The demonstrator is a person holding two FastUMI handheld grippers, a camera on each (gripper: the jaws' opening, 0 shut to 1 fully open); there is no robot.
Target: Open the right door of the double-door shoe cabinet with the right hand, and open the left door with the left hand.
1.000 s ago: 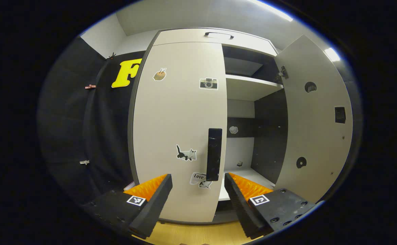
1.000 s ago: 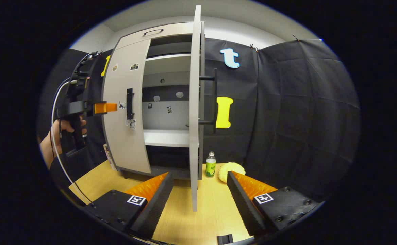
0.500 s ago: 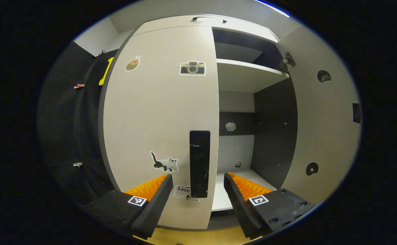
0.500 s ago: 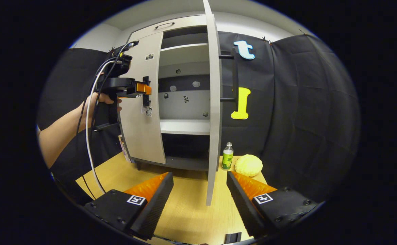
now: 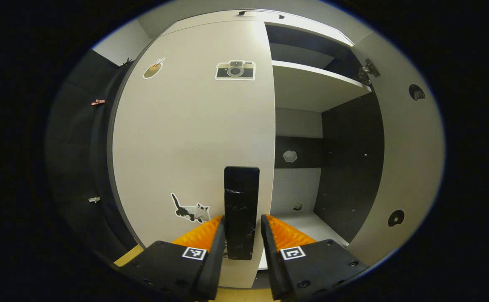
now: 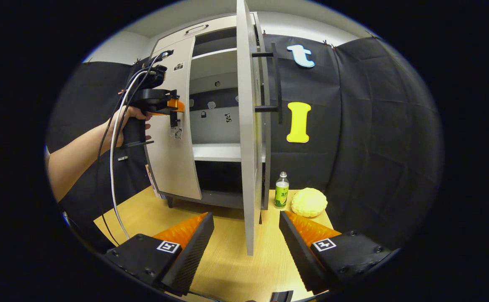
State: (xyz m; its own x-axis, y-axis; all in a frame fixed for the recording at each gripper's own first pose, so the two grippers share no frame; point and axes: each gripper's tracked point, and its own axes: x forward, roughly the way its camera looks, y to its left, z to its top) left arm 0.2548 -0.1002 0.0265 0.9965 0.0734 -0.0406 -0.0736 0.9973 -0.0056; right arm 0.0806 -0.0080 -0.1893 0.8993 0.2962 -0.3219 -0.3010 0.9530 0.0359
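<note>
Over the last second the left gripper [image 5: 241,247] has been brought in to the left door [image 5: 185,138] and its jaws narrowed around the black bar handle [image 5: 241,209]. The handle is now flanked closely on both sides, though whether both pads actually press on it cannot be told from the left gripper view. The grasp is judged nearly made, so the pull on the left door is likely next. That door is closed, flush with the shoe cabinet [image 6: 210,37].

The right door [image 6: 247,138] stands wide open and is seen edge-on in the right gripper view, so that half of the task appears done. The right gripper [image 6: 246,247] is held back over the table [image 6: 227,268], its jaws spread and empty.

The doors are flat, matt, pale panels dotted with stickers; the handle is a glossy, rectangular bar. The interior is dark-walled with pale shelves. The table is light wood grain.
</note>
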